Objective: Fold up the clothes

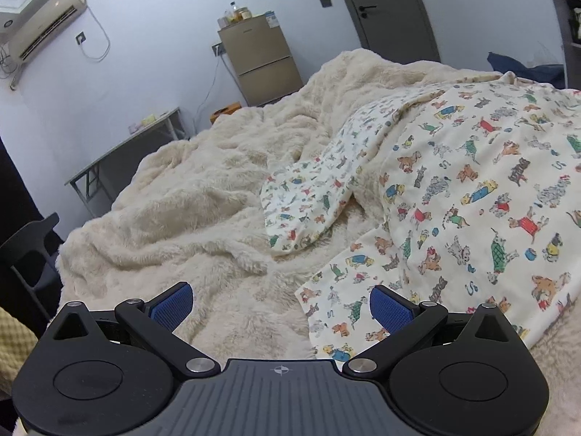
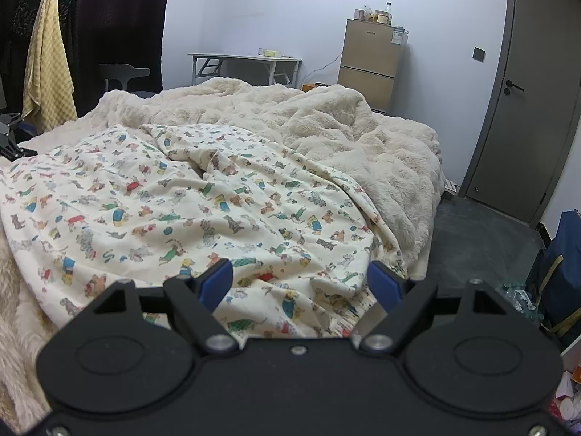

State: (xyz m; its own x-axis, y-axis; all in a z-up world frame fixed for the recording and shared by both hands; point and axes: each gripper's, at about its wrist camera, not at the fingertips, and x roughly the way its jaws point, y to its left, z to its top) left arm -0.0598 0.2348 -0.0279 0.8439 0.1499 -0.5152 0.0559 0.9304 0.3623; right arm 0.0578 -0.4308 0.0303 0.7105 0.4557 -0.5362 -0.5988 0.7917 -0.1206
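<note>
A cream garment printed with small cartoon dogs (image 1: pixel 472 196) lies spread on a fluffy cream blanket (image 1: pixel 189 196), one sleeve (image 1: pixel 312 196) stretched out to the left. My left gripper (image 1: pixel 281 299) hovers open above the garment's near left corner, nothing between its blue pads (image 1: pixel 170 307). In the right wrist view the same garment (image 2: pixel 163 196) covers the near part of the blanket (image 2: pixel 345 127), rumpled at its right edge. My right gripper (image 2: pixel 301 283) stands open just over the near hem, blue pads (image 2: pixel 218 281) apart and gripping nothing.
A small fridge (image 2: pixel 370 61) with jars on top and a folding table (image 2: pixel 247 67) stand by the far wall. A grey door (image 2: pixel 523 120) and dark floor (image 2: pixel 483 243) lie to the right. A yellow towel (image 2: pixel 47 65) hangs at left near a chair (image 1: pixel 32 254).
</note>
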